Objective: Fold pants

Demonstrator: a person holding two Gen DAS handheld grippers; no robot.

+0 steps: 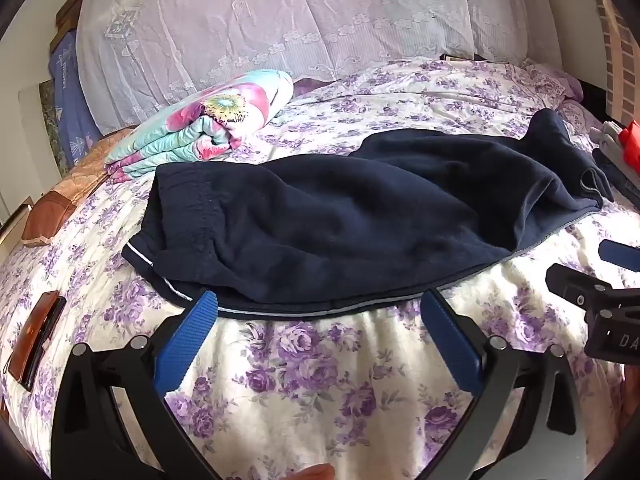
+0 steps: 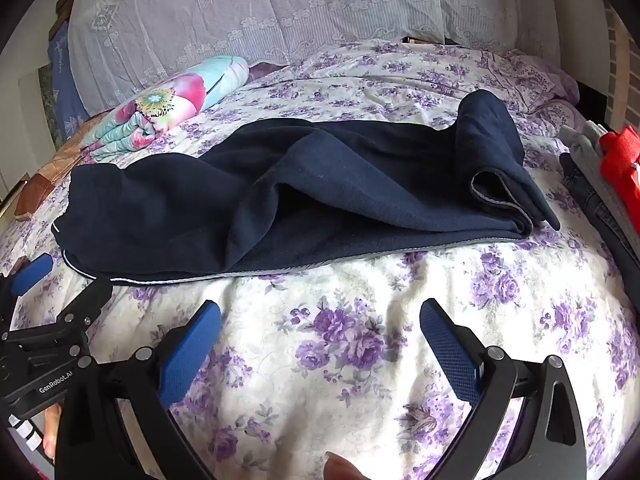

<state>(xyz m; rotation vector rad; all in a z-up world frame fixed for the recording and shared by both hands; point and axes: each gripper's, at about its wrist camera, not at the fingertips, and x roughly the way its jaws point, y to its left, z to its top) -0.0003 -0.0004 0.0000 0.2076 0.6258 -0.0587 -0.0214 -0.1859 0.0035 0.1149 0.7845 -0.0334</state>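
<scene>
Dark navy pants lie folded lengthwise across the floral bed, waistband to the left, leg cuffs to the right. They also show in the right wrist view. My left gripper is open, its blue fingertips at the near hem of the pants by the waist end, holding nothing. My right gripper is open and empty over bare bedsheet, a little short of the pants' near edge. The right gripper's fingers show at the right edge of the left wrist view.
A folded floral quilt lies behind the pants at the left. A brown wallet-like object lies on the bed at the left. Folded grey and red clothes sit at the right edge. Lace-covered pillows line the back.
</scene>
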